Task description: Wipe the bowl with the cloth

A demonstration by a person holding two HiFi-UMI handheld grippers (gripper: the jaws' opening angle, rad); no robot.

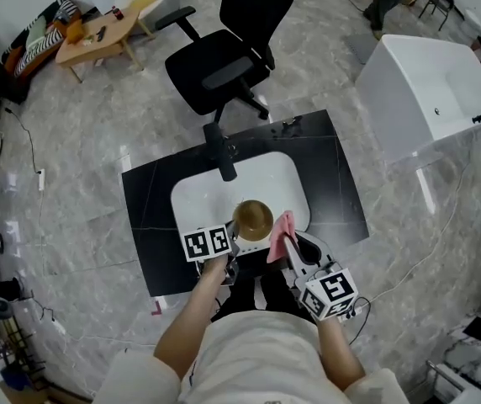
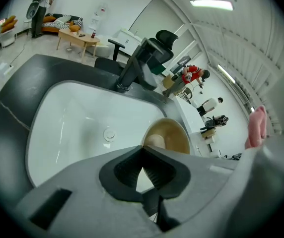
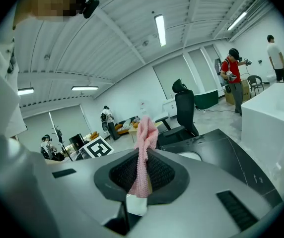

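Left gripper (image 2: pixel 143 168) pinches the bowl (image 1: pixel 252 218) by its rim over the sink (image 1: pixel 192 199); right gripper (image 3: pixel 138 180) clamps the cloth (image 3: pixel 145 133) just beside it. Advisable: tilt the bowl's mouth clothward and wipe firmly.

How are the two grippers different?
The left gripper pinches the rim of a brown bowl; the right gripper pinches a pink cloth. The left gripper looks down into the white sink; the right gripper looks out across the room. Both have jaws shut on something.
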